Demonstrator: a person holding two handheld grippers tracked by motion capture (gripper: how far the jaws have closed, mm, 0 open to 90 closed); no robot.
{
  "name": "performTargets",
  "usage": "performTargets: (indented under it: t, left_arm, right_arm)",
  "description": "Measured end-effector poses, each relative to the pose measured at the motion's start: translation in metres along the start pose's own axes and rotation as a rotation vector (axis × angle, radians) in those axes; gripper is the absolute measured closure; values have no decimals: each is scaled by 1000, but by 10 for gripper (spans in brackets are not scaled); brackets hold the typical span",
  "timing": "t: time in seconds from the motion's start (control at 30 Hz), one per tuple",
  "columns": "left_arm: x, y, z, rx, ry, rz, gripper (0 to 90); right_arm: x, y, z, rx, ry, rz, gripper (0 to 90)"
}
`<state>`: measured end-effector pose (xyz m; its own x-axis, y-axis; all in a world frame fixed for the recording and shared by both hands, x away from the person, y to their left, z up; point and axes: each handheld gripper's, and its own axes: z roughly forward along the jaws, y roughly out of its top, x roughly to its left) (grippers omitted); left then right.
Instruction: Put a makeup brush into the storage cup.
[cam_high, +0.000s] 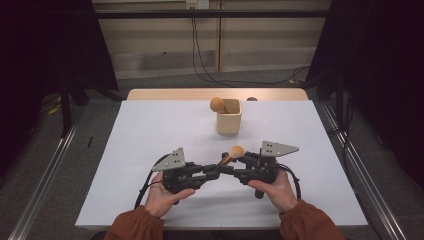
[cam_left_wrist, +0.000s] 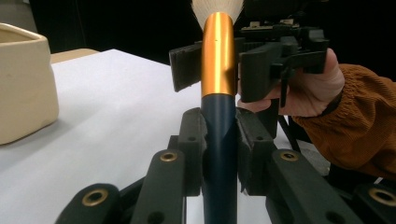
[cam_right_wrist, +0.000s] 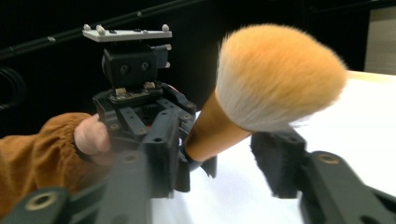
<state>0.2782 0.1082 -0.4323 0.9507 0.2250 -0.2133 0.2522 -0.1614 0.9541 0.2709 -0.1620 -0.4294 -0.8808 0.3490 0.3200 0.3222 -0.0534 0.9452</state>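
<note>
Left gripper (cam_high: 216, 171): jaws clamped on dark handle of brush (cam_left_wrist: 218, 135). Brush sits over white bench (cam_high: 150, 130), nearer person than beige cup (cam_high: 229, 117), which holds second brush (cam_high: 218, 104). Right gripper (cam_high: 231, 163): jaws apart, either side of gold ferrule; contact cannot be told. Left gripper view shows handle's dark-to-gold join; right gripper view shows orange-tipped bristles (cam_right_wrist: 275, 77); high view shows cup behind both.
</note>
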Motion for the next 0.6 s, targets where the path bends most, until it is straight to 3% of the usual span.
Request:
performTargets:
  t: [0.33, 0.6]
  left_arm:
    - [0, -3, 3, 16, 2, 21, 739]
    - [1, -4, 4, 13, 20, 24, 713]
  right_arm:
    - [-1, -2, 1, -8, 35, 46, 686]
    - [-1, -2, 1, -6, 30, 45, 714]
